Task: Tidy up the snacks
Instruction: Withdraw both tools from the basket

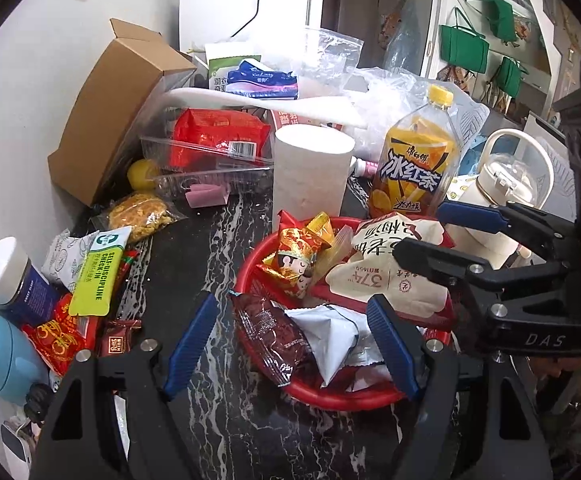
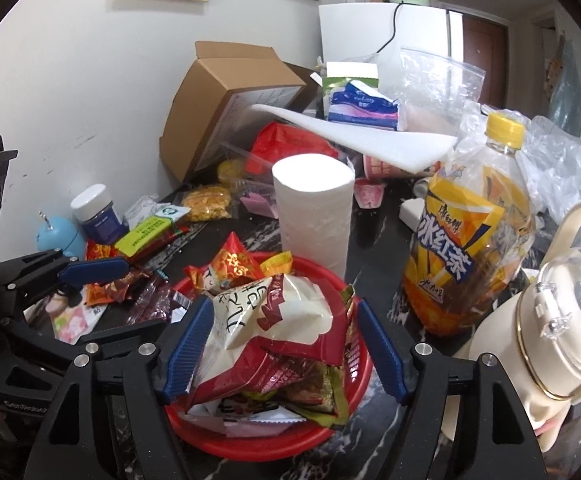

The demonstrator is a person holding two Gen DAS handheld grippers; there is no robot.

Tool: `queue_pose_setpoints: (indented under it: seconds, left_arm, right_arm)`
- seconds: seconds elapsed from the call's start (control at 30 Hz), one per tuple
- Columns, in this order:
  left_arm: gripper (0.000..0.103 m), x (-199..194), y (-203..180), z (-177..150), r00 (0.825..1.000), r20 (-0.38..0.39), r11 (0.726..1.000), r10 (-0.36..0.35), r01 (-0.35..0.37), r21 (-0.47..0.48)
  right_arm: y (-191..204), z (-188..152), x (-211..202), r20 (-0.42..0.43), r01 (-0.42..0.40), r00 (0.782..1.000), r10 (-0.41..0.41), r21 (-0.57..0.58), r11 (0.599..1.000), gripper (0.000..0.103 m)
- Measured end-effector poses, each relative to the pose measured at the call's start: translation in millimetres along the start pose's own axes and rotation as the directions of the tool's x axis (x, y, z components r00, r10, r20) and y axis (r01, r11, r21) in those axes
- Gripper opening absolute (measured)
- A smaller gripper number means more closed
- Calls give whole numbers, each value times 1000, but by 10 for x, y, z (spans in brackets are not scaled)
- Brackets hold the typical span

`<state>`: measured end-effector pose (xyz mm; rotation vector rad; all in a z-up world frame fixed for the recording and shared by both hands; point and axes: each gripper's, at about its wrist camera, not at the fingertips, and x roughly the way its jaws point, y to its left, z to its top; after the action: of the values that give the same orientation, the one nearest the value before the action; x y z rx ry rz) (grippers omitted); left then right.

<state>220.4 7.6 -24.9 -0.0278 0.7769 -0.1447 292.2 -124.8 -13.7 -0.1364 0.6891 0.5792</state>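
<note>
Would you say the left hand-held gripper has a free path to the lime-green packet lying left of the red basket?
Probably yes. The left hand-held gripper is open and empty, and the lime-green packet lies on top of the other snacks with nothing over it; only bare tabletop lies between.

black two-finger grippers with blue ribbed pads

each gripper, the left gripper [image 1: 290,344] and the right gripper [image 2: 280,344], has angular matte-black arms with triangular cut-outs, silver round screw heads at the joints, and long blue fingers [image 1: 189,344] with fine ridges. white lettering "das" marks one black body, and faint "genrobot" lettering marks the other.
</note>
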Motion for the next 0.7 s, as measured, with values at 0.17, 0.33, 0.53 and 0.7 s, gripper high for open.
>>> queue_pose_setpoints:
  seconds: [0.17,0.33,0.53,0.7]
  left_arm:
    - [77,-135,-10,30,1000,21,1000,-3,3,-3]
    - [77,-379,-89,93,999,52,1000,8,-10,25]
    - [77,-743,-208,214,992,120,998,30,-37,54]
    - [77,-1043,-308,259,984,175,998,17,-29,62]
  right_arm:
    - [42,22,-157,39,19,999,-19,16,1000,76]
    - [43,66,-399,78,11,997,-16,63,998,76]
    - [144,140,-796,146,58,987,-65,53,997,76]
    - [201,169,-1201,195,94,975,-106,68,993,76]
